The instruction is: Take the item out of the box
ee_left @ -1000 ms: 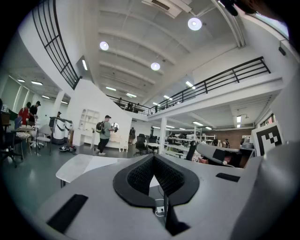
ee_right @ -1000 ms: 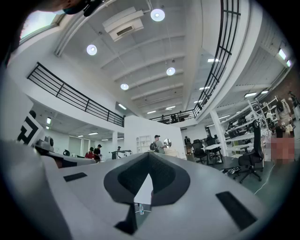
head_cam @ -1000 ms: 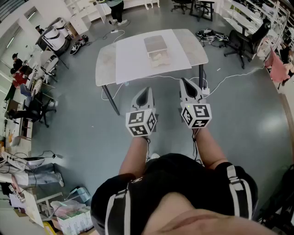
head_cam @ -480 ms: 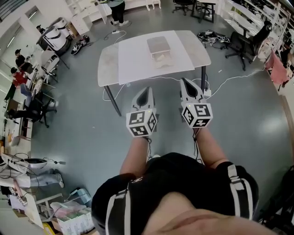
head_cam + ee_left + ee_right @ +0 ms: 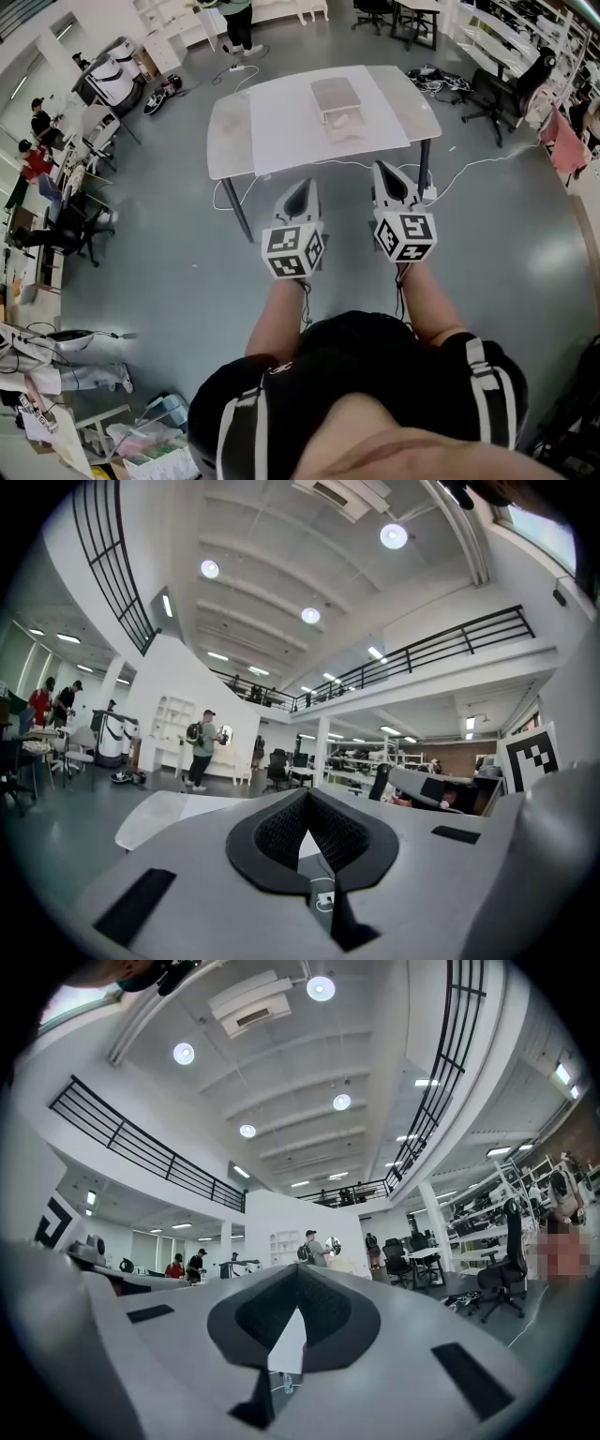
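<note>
In the head view a white table (image 5: 272,122) stands ahead on the grey floor, and on it sits an open cardboard box (image 5: 336,94) with a pale item (image 5: 344,122) showing at its near end. Both grippers are held in front of the person's body, well short of the table. My left gripper (image 5: 302,184) is shut, its tips together and nothing between them; the same shows in the left gripper view (image 5: 306,797). My right gripper (image 5: 383,169) is shut and empty too, with its tips meeting in the right gripper view (image 5: 298,1269).
Cables (image 5: 469,164) trail over the floor right of the table. Office chairs (image 5: 492,89) stand at the far right, desks and seated people (image 5: 37,159) at the left. A person (image 5: 236,19) stands beyond the table. Boxes (image 5: 150,441) sit at the lower left.
In the head view the table and box have drifted a little to the right and down. Both grippers stay shut, side by side, slightly lower in the picture.
</note>
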`<action>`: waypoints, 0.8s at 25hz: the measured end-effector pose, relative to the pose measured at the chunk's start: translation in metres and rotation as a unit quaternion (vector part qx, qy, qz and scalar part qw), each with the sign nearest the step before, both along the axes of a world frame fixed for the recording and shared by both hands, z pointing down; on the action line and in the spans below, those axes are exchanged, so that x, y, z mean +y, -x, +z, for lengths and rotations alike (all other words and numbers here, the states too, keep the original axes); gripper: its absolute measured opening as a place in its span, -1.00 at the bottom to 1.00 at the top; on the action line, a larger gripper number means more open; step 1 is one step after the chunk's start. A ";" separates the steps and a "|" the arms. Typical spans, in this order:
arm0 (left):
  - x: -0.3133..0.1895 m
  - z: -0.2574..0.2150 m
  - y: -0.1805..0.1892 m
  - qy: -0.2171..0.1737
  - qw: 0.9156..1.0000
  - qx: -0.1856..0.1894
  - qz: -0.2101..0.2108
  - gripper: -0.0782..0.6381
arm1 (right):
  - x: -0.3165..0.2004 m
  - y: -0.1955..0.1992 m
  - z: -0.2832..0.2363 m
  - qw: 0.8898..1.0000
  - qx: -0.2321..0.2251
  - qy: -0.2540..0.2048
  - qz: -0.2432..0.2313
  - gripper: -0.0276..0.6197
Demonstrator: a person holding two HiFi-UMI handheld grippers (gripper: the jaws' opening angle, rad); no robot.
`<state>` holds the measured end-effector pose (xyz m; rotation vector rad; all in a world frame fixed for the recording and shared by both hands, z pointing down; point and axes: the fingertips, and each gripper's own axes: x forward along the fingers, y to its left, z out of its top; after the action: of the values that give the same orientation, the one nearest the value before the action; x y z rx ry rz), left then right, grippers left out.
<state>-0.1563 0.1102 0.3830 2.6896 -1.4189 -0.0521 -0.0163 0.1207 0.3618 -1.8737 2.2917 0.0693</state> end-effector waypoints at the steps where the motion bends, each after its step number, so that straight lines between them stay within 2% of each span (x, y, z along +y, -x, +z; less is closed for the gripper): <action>1: -0.003 0.001 0.006 0.001 1.000 -0.001 0.003 -0.75 | -0.003 0.007 0.001 1.000 0.000 0.001 0.001 -0.88; 5: -0.010 0.008 0.023 0.008 1.000 -0.005 0.011 -0.75 | -0.007 0.026 0.006 1.000 0.000 0.004 0.008 -0.88; 10: -0.018 0.018 0.034 0.010 1.000 -0.004 0.009 -0.75 | -0.016 0.028 0.015 1.000 0.000 0.006 0.014 -0.88; 20: -0.069 0.024 0.025 0.010 1.000 -0.014 -0.002 -0.75 | -0.073 0.012 0.023 1.000 -0.003 0.008 0.009 -0.88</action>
<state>-0.1813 0.0410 0.4069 2.6811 -1.4249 -0.0006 -0.0282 0.0479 0.3843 -1.9010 2.2778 0.0490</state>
